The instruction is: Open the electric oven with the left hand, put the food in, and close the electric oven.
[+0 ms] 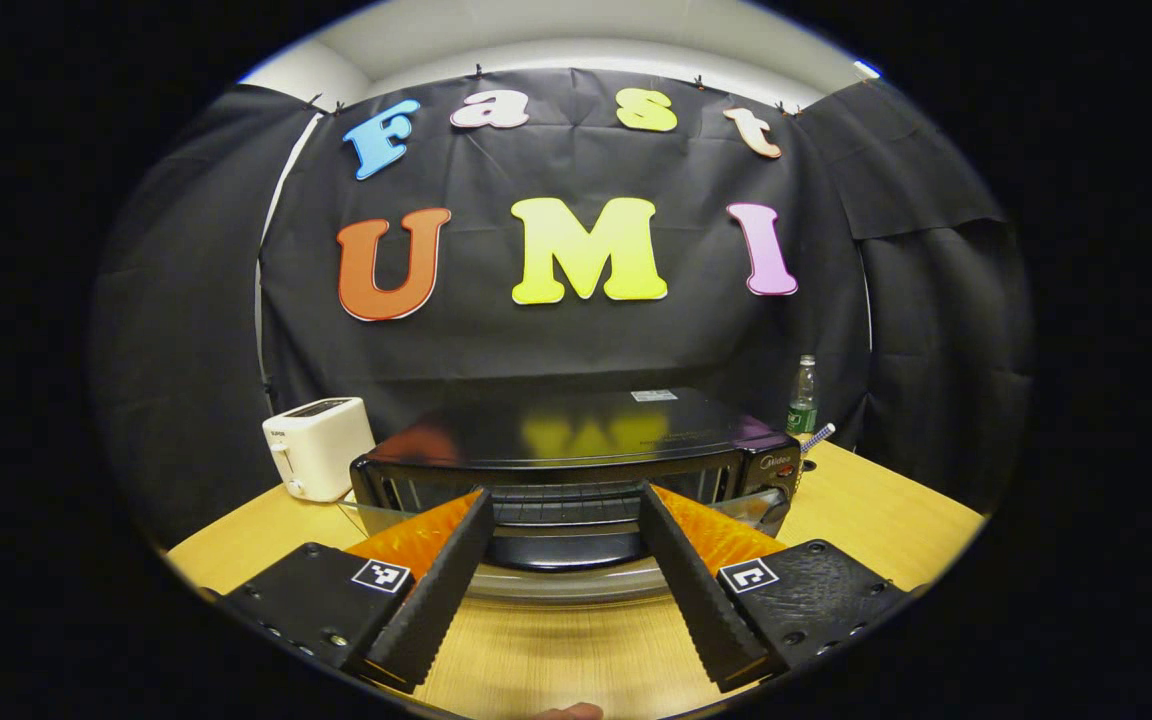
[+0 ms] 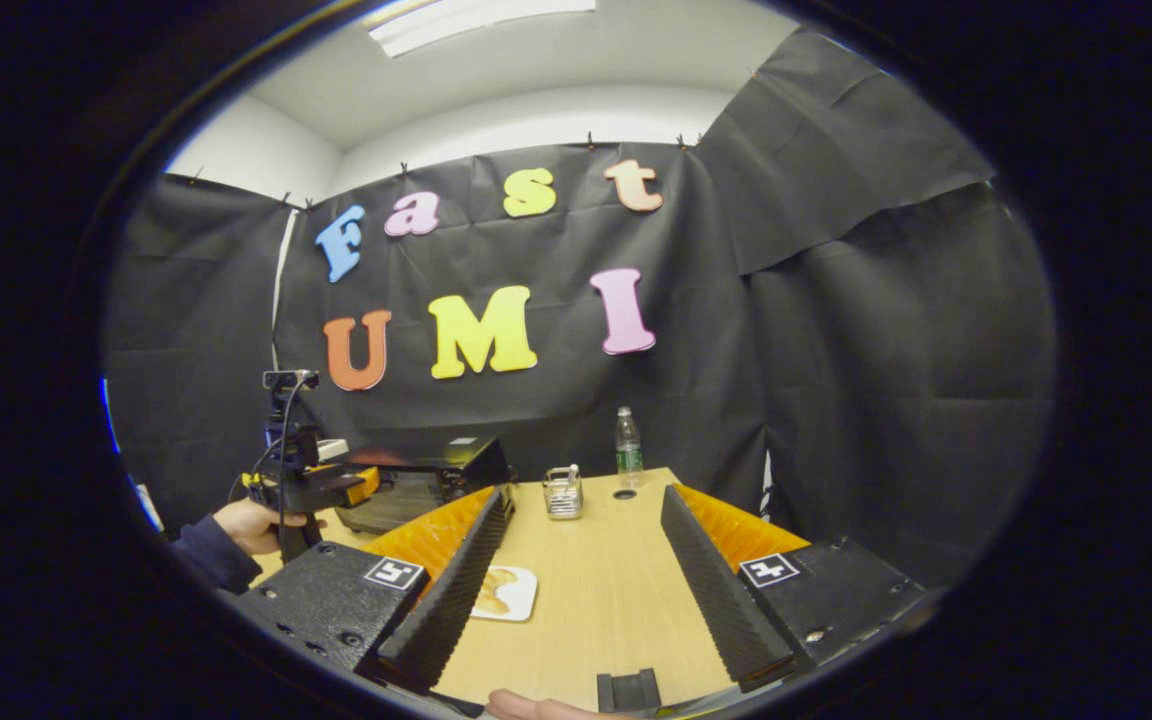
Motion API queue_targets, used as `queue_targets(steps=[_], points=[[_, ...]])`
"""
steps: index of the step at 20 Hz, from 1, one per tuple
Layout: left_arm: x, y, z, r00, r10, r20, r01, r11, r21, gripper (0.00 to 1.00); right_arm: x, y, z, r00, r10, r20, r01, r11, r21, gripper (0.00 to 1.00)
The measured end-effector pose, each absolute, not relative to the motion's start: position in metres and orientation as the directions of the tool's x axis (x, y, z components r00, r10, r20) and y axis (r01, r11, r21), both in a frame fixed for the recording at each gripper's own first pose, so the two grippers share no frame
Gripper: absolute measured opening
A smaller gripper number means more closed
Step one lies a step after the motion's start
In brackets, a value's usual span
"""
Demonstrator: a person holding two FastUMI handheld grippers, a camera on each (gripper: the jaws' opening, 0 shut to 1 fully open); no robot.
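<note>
The black electric oven (image 1: 576,430) stands on the wooden table (image 1: 886,510) straight ahead in the left gripper view. Its glass door (image 1: 556,585) is folded down toward me, and the rack inside shows. My left gripper (image 1: 566,492) is open, with the door's dark handle (image 1: 556,548) low between its fingers and no finger pressing on it. In the right gripper view, the food sits on a white plate (image 2: 508,592), partly hidden behind one finger. My right gripper (image 2: 586,492) stands open above the table with nothing in it. A hand (image 2: 246,525) holds the left gripper in front of the oven (image 2: 431,468).
A white toaster (image 1: 316,445) stands left of the oven. A green-labelled bottle (image 1: 802,395) stands at the back right, with a striped object (image 1: 818,436) in front of it. In the right gripper view, a small metal holder (image 2: 563,492) sits mid-table near the bottle (image 2: 626,445).
</note>
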State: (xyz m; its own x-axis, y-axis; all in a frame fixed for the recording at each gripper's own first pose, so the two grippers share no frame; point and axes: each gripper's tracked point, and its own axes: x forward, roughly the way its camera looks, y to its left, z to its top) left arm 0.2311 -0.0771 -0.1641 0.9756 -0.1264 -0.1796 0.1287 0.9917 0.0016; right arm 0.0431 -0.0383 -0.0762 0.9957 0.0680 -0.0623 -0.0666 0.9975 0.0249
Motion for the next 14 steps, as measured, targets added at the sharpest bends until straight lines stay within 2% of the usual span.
queue_targets(steps=[5, 6, 9, 10, 11, 14], points=[[0.211, -0.076, -0.171, 0.983, -0.116, -0.143, 0.118, 0.993, 0.003, 0.96, 0.045, -0.028, -0.085, 0.993, 0.077, -0.084, -0.075, 0.997, 0.033, 0.96], [0.207, -0.076, -0.172, 0.984, -0.115, -0.136, 0.116, 0.993, 0.000, 0.96, 0.045, -0.027, -0.086, 0.993, 0.076, -0.085, -0.074, 0.997, 0.023, 0.99], [0.196, -0.077, -0.178, 0.988, -0.106, -0.116, 0.107, 0.994, 0.000, 0.95, 0.045, -0.019, -0.088, 0.992, 0.087, -0.088, -0.086, 0.996, 0.011, 0.96], [0.192, -0.076, -0.181, 0.988, -0.104, -0.112, 0.105, 0.994, -0.003, 0.95, 0.045, -0.018, -0.089, 0.992, 0.089, -0.091, -0.089, 0.996, 0.009, 0.99], [0.188, -0.076, -0.184, 0.988, -0.105, -0.113, 0.104, 0.995, -0.008, 0.95, 0.045, -0.017, -0.090, 0.991, 0.091, -0.095, -0.091, 0.996, 0.006, 0.96], [0.175, -0.077, -0.197, 0.980, -0.116, -0.159, 0.116, 0.993, -0.008, 0.96, 0.047, -0.017, -0.092, 0.991, 0.090, -0.099, -0.091, 0.996, 0.004, 0.96]])
